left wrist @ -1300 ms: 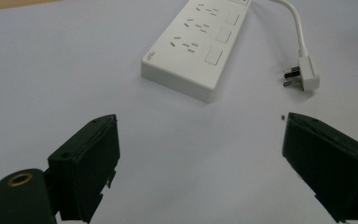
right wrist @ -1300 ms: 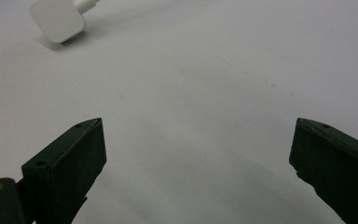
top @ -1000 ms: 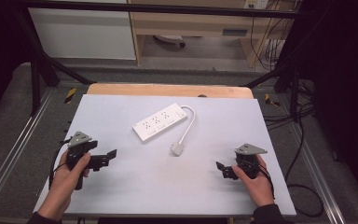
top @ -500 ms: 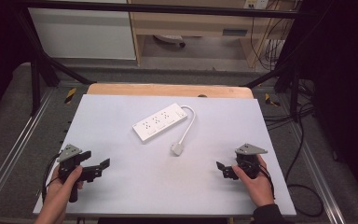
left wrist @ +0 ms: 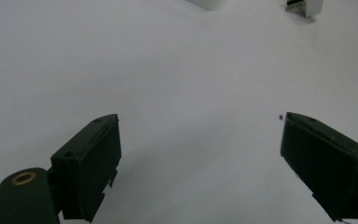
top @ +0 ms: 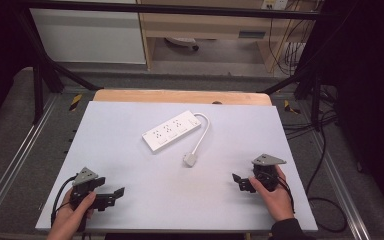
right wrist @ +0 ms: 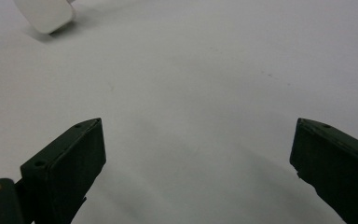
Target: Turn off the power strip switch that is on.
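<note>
A white power strip (top: 171, 131) lies slantwise at the table's middle, and its cord loops round to a white plug (top: 190, 159) resting on the tabletop. My left gripper (top: 114, 196) is held low near the front left corner, open, with nothing between its jaws. In the left gripper view the left gripper (left wrist: 200, 158) has wide-apart jaws over bare table, with the plug (left wrist: 307, 5) at the top edge. My right gripper (top: 240, 182) rests at the front right, open and empty. In the right gripper view the right gripper (right wrist: 198, 163) faces the plug (right wrist: 44, 14) at the upper left.
The table (top: 130, 165) has a pale grey top with a wooden strip (top: 180, 96) along its far edge. Black frame posts stand at the far corners, and cables (top: 325, 210) trail on the floor at the right.
My left gripper has drawn back toward the table's front left corner. The right gripper, the power strip and the plug have stayed where they were.
</note>
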Demonstrator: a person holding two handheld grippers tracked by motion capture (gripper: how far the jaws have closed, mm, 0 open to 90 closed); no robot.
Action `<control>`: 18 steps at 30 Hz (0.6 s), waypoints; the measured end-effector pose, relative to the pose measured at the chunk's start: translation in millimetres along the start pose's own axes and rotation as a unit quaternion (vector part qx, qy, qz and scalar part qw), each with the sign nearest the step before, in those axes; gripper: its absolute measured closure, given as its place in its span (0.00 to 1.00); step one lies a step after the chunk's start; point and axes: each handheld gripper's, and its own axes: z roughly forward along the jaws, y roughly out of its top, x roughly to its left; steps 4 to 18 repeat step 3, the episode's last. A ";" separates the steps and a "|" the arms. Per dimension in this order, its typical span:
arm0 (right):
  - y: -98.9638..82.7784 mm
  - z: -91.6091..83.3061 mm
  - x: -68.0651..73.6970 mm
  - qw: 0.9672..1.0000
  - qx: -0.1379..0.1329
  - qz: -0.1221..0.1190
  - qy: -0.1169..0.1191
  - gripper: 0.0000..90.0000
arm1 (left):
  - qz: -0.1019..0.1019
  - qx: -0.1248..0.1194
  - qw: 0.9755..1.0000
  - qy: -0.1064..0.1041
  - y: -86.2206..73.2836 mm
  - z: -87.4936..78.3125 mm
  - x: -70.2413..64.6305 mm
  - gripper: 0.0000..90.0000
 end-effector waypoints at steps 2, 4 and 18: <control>-0.2 2.7 -2.2 1.000 0.004 0.003 -0.008 0.04 | 0.003 -0.002 1.000 0.005 0.5 0.7 0.1 0.14; -0.5 4.8 -3.7 1.000 0.010 0.009 -0.015 0.04 | 0.002 -0.001 1.000 0.006 0.7 1.6 0.2 0.14; -0.5 4.8 -3.7 1.000 0.010 0.009 -0.015 0.04 | 0.002 -0.001 1.000 0.006 0.7 1.6 0.2 0.14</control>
